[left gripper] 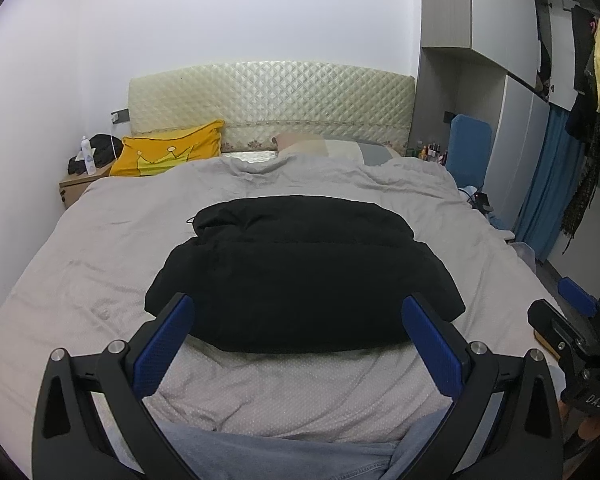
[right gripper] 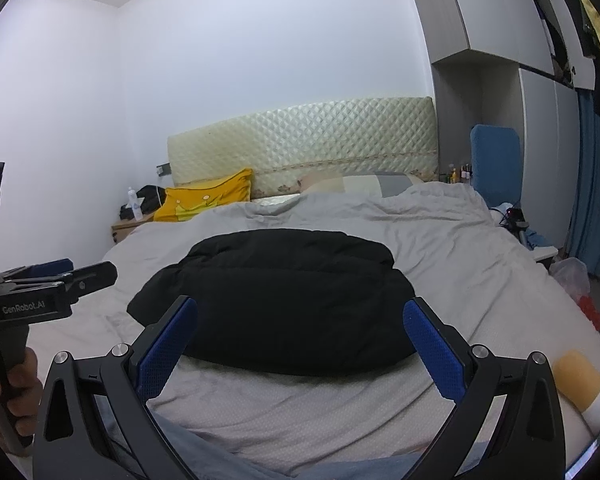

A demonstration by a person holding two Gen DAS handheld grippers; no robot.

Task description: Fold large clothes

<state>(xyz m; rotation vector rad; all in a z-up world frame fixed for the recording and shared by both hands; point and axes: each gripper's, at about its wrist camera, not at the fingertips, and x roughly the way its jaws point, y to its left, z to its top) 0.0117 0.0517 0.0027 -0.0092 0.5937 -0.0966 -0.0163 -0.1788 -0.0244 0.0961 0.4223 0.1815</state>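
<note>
A black padded jacket lies folded in a compact bundle on the grey bedspread in the middle of the bed. It also shows in the right wrist view. My left gripper is open and empty, held back from the jacket's near edge. My right gripper is open and empty too, likewise short of the near edge. The right gripper shows at the right edge of the left wrist view, and the left gripper at the left edge of the right wrist view.
A quilted cream headboard and a yellow pillow are at the far end. A bedside table with a bottle stands far left. Wardrobe, blue curtain and hanging clothes line the right. A yellow-white object lies at the bed's right edge.
</note>
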